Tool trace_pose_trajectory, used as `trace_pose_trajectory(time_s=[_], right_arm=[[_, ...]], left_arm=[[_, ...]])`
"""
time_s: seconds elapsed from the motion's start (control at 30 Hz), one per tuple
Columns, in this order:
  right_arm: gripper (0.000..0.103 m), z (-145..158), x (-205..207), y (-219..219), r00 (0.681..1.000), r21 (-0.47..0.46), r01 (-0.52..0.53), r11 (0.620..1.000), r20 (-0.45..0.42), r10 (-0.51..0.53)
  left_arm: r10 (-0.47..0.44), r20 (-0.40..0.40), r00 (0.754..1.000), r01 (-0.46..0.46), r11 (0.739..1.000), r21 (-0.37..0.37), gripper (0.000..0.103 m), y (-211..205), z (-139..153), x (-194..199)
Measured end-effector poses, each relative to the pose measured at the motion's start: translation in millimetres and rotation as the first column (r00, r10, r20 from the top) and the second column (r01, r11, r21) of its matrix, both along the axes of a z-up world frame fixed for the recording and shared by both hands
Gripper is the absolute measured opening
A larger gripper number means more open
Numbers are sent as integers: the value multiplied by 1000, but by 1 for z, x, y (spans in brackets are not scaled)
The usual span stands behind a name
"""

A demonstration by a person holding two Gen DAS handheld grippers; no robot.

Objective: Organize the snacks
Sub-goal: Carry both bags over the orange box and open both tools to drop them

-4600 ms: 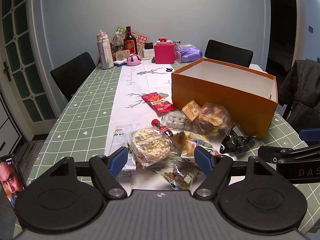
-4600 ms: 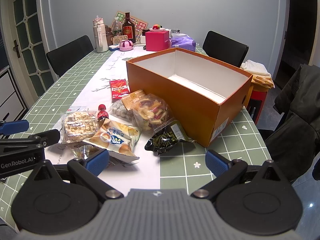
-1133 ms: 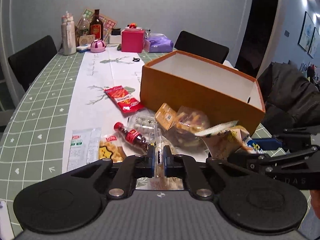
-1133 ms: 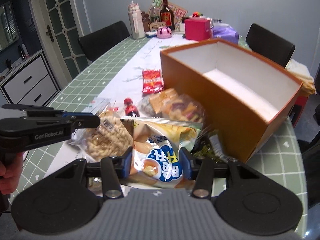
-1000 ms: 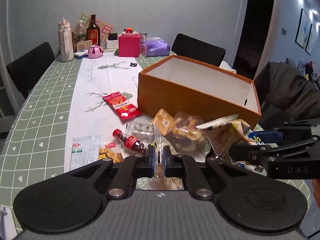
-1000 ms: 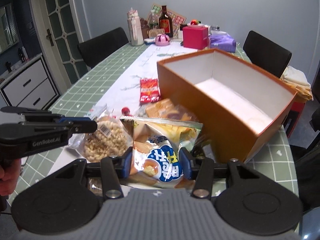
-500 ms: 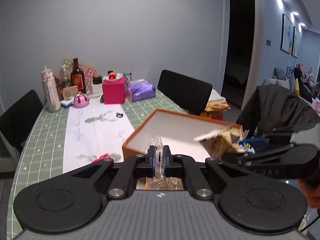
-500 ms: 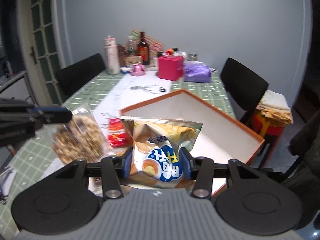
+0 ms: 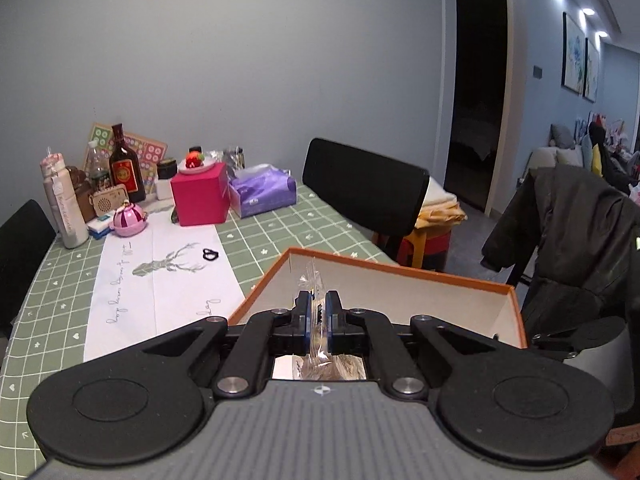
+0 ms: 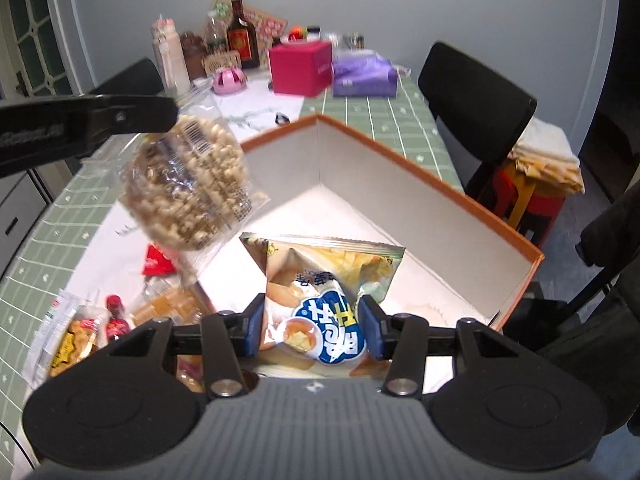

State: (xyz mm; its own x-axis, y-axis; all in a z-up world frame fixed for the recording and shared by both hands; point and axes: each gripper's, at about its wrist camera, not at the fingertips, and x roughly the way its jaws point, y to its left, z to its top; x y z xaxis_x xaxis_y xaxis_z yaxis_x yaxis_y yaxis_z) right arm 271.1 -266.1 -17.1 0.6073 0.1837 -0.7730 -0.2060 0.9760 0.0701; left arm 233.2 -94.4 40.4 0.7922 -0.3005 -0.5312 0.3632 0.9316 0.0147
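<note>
Left gripper (image 9: 318, 312): jaws clenched on the thin clear edge of the puffed-snack packet (image 10: 188, 188), a pinch that lets the round packet hang free over the near corner of the orange box (image 10: 400, 184), presumably so that it drops straight in once let go. Right gripper (image 10: 312, 330): pads pressed on both sides of the yellow-and-blue chip bag (image 10: 328, 280), held upright above the box's empty white floor; the side grip keeps the puffy bag from slipping. Box: open-topped on the green checked tablecloth (image 9: 280, 232), nothing yet inside. Remaining snacks, among them a red packet (image 10: 158, 262) and a small red-capped bottle (image 10: 116, 318), lie on the table beside the box's left wall.
</note>
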Motion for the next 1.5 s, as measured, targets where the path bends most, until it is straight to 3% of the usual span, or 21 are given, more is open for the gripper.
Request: trace_pose_trajectory(time_s=[0.23, 0.37, 0.47, 0.63, 1.17, 1.5], right_arm=[[50, -16, 10, -1, 999, -12, 2, 1000, -47, -3], [60, -13, 11, 0, 999, -15, 5, 1000, -36, -5], [68, -8, 9, 1, 1000, -24, 8, 1000, -17, -8], [72, 5, -4, -1, 1000, -25, 14, 1000, 27, -13], [78, 45, -92, 8, 980, 48, -30, 998, 196, 20], [80, 25, -141, 22, 980, 86, -71, 994, 189, 54]], left_arm=[[1, -26, 1000, 0, 1000, 26, 7, -5, -15, 11], [-3, -53, 999, 5, 999, 45, 12, -8, -17, 14], [-12, -66, 998, 14, 999, 39, 28, -6, -16, 13], [-25, -69, 997, 29, 999, 46, 34, -2, -8, 1], [-3, -77, 997, 6, 999, 36, 49, 32, 42, -89], [32, -142, 989, -35, 999, -20, 55, 75, 43, -155]])
